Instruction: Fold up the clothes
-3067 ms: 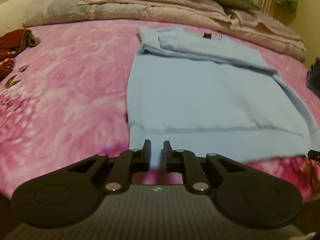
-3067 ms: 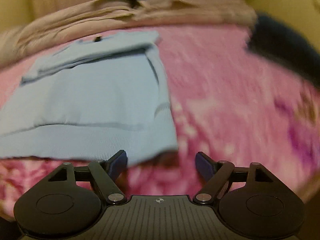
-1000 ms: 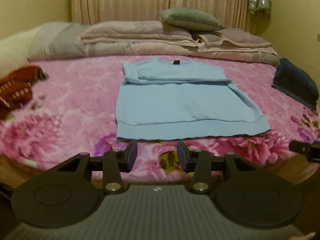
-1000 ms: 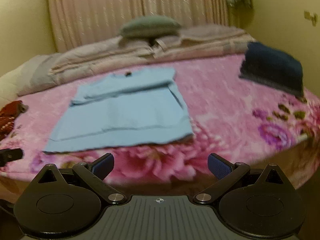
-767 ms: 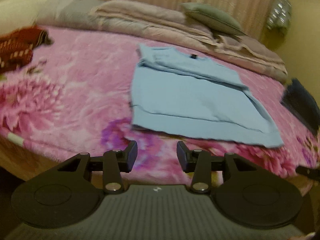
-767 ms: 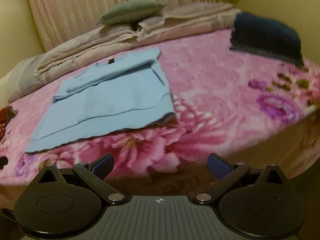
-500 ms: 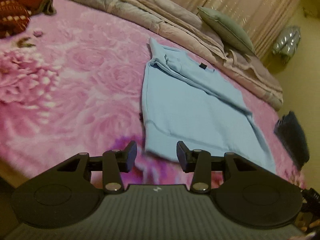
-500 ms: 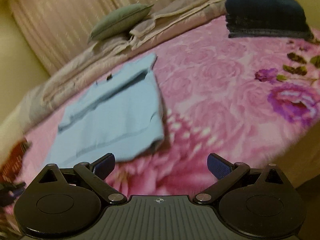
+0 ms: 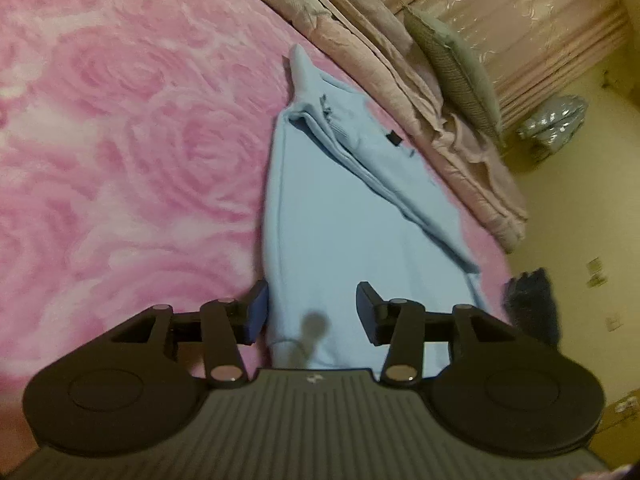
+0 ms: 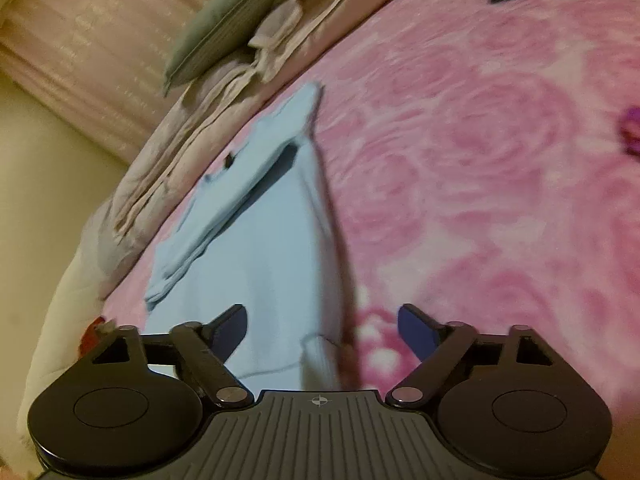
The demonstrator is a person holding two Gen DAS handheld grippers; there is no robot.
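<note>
The light blue sweater (image 9: pixel 352 208) lies flat on the bed (image 9: pixel 120 128), its sleeves folded across the chest at the far end and its ribbed hem at the near end. The left claw (image 9: pixel 312 312) is released, jaws standing well apart, and hangs over the near left corner of the sweater: the left edge of the garment runs just inside the left finger, and the hem corner sits between the two fingers. A small round shadow falls on the cloth between them. Whether the fingers touch the fabric cannot be told.

The right claw (image 10: pixel 322 330) is also released, jaws spread wide. It hangs over the near right corner of the sweater (image 10: pixel 256 248); the garment's right edge and the corner of its hem lie between the fingers, with pink cover showing by the right finger.

The sweater is a smooth, fine knit with a small dark label at the neck. The bed cover is plush pink with large rose patterns. Along the far side lie folded beige quilts (image 9: pixel 360 36), soft and rumpled, with a grey-green ribbed pillow (image 9: pixel 452 68) on top, and pleated beige curtains (image 9: pixel 520 12) behind. A dark blue folded garment (image 9: pixel 532 304) sits to the right on the bed
</note>
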